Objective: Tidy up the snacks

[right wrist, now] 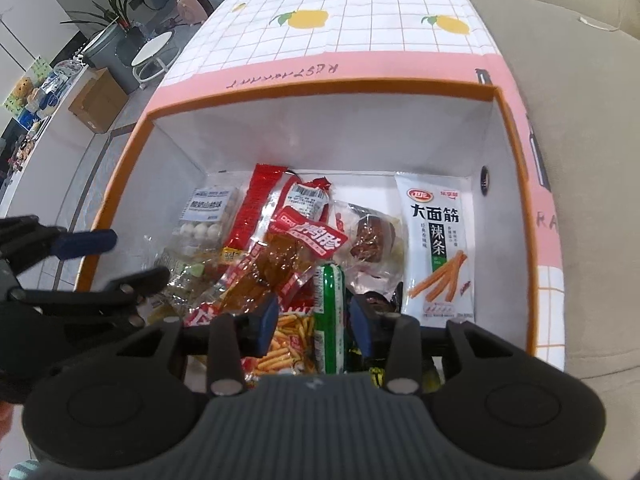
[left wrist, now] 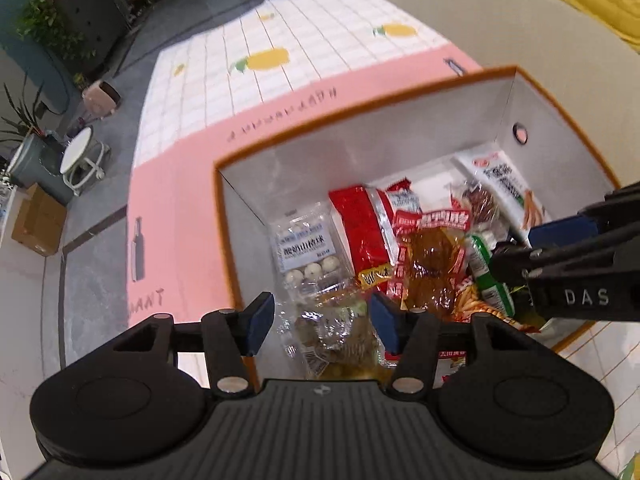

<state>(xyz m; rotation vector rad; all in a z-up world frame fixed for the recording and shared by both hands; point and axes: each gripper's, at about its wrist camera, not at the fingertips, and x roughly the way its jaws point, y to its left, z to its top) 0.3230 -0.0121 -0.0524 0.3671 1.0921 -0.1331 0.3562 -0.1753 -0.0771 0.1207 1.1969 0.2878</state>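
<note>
Both grippers, left and right, hang over the orange-rimmed box, jaws apart, gripping nothing; withdraw vertically so packets stay undisturbed.

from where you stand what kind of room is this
Probably a home living room or lounge: a table under a lemon-print cloth, a beige sofa beside it, potted plants on the floor. An orange-rimmed box of snacks sits on the table.
</note>
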